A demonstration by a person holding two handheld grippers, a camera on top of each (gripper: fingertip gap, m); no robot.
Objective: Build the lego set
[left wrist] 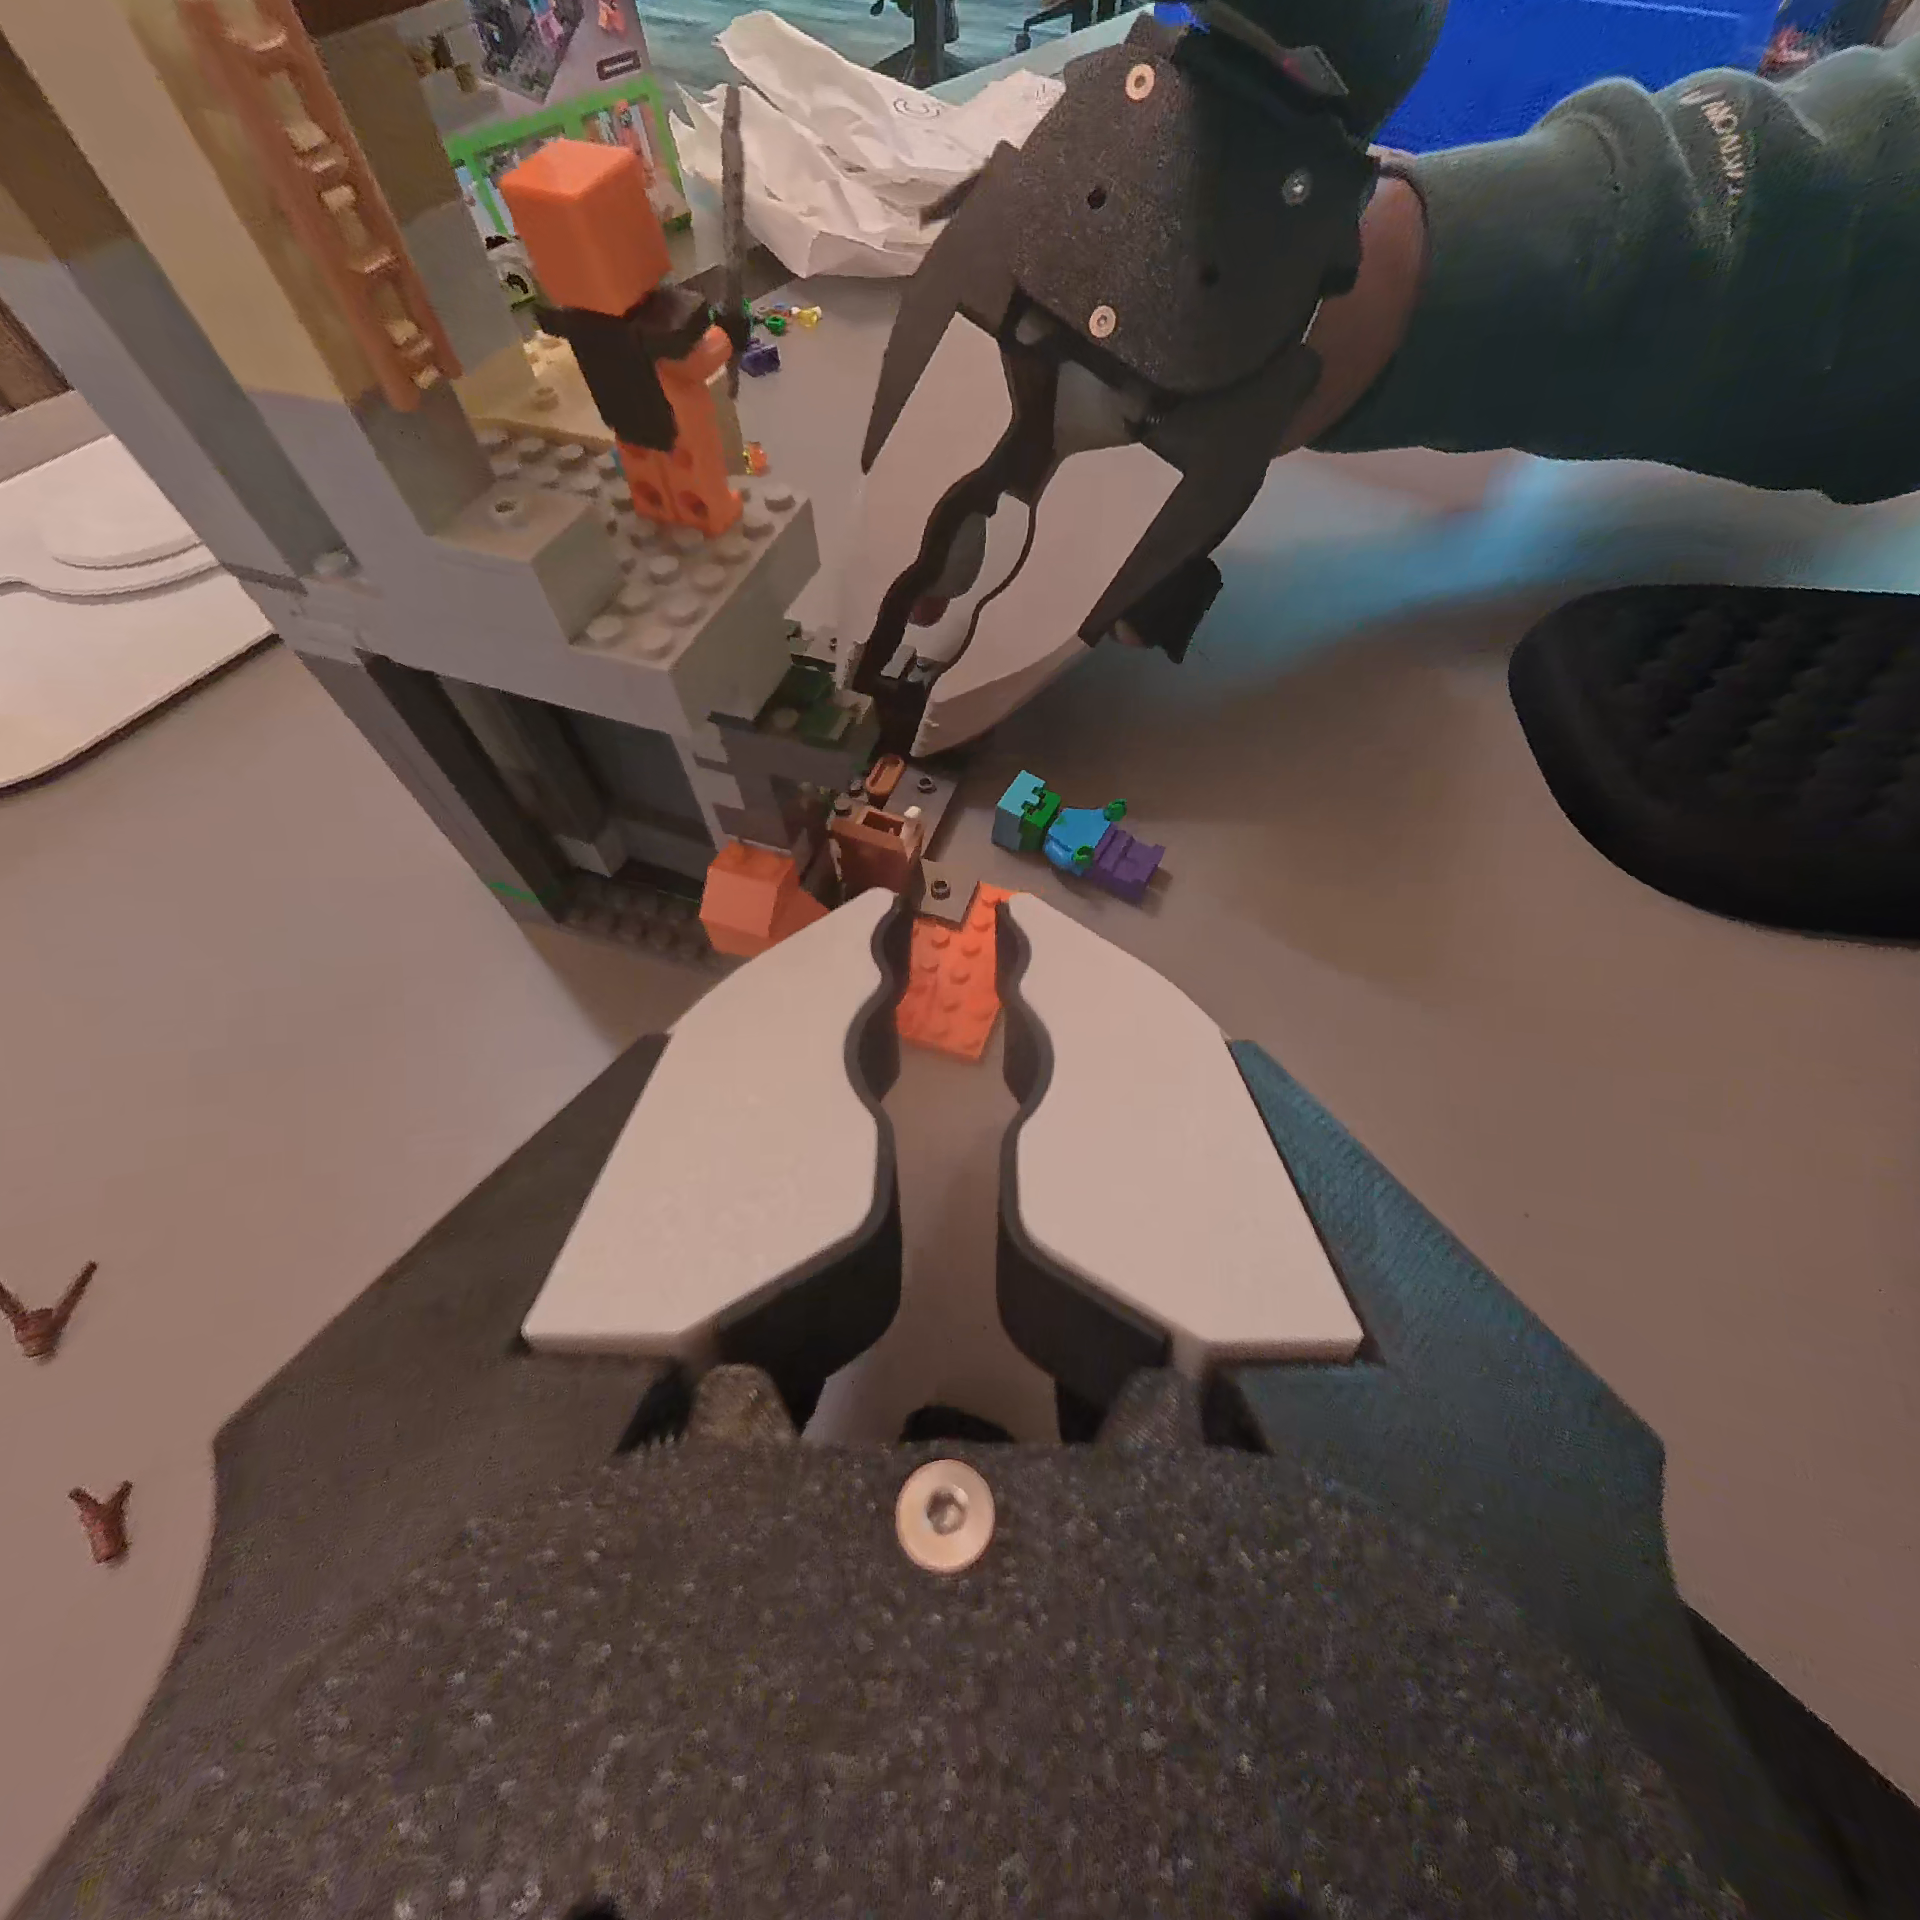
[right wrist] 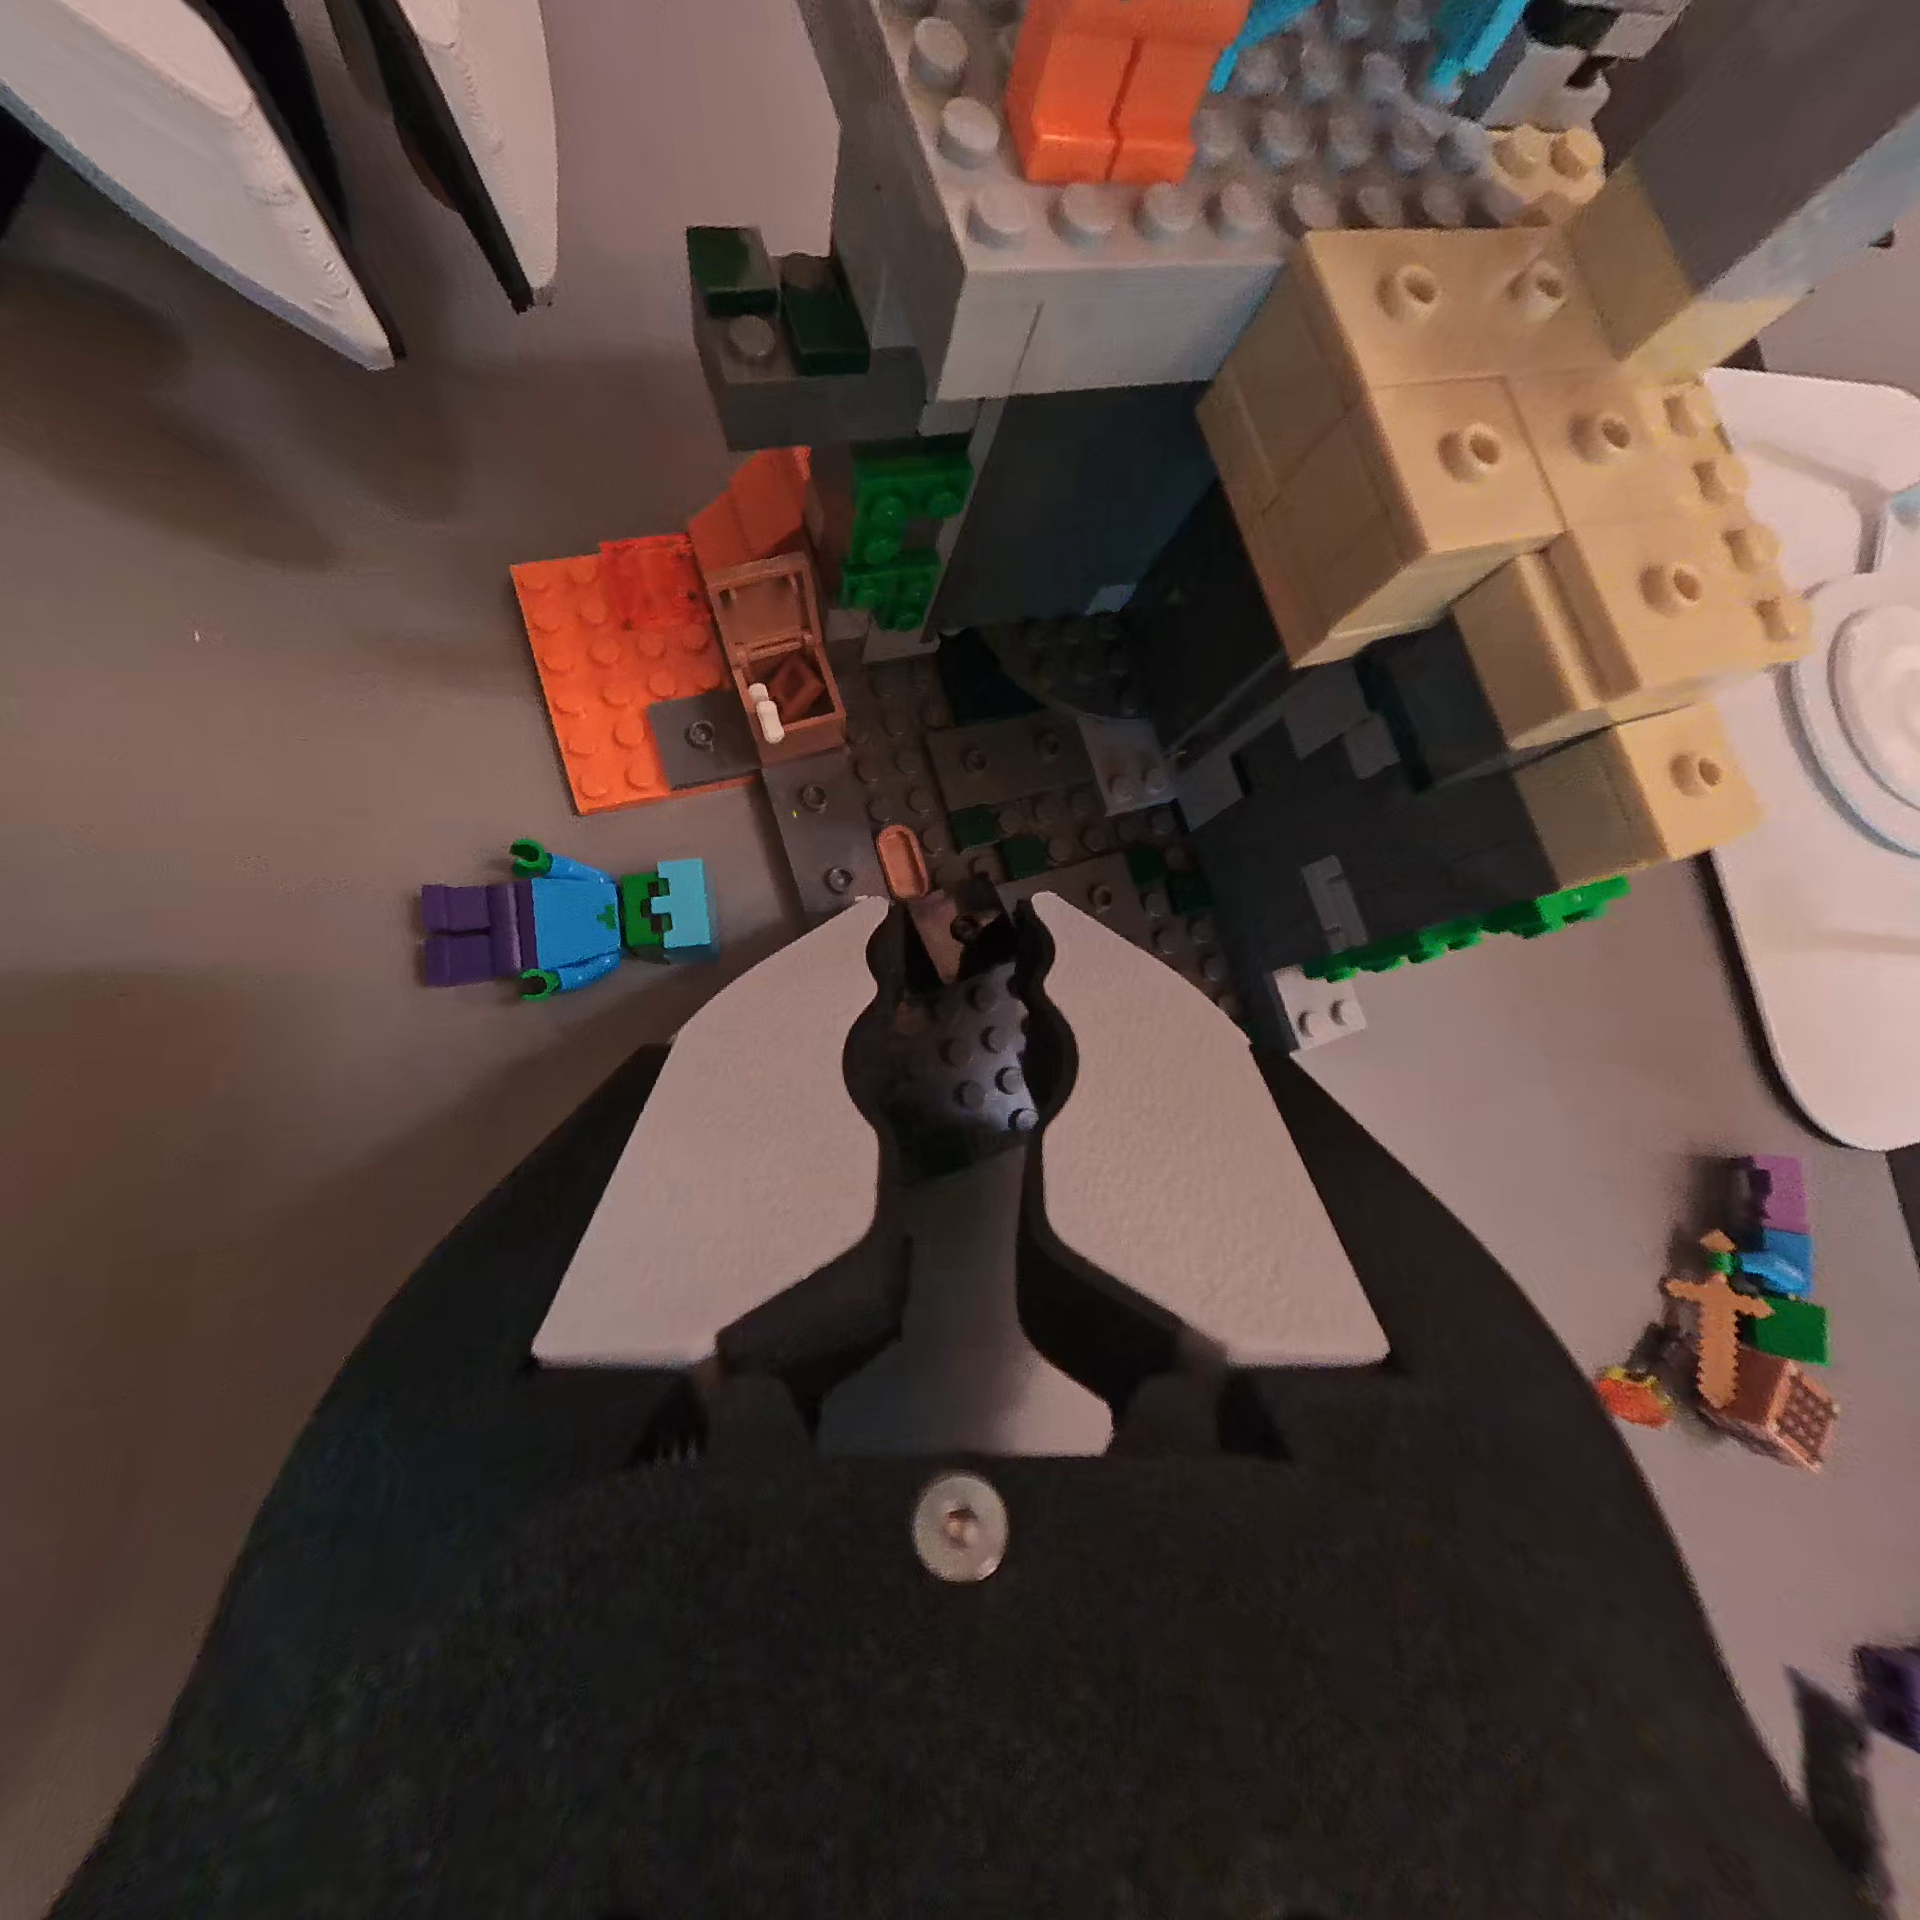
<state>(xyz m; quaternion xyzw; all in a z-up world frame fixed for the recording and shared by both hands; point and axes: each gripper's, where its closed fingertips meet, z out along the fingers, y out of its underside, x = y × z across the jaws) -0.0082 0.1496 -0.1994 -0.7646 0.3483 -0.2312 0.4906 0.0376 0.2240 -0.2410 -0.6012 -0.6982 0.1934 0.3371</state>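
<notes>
A grey and tan lego building stands on the grey table, with an orange blocky figure on its upper platform. An orange plate and an open brown chest sit at its base. My left gripper is open and hovers over the orange plate. My right gripper comes down from above onto the dark base plate. It is shut on a small dark piece, beside a copper oval tile. The building, orange plate and chest also show in the right wrist view.
A zombie minifigure lies on the table near the base. Loose parts lie to the right. A white tray is behind the building. A black mesh pad, crumpled paper and small brown pieces are around.
</notes>
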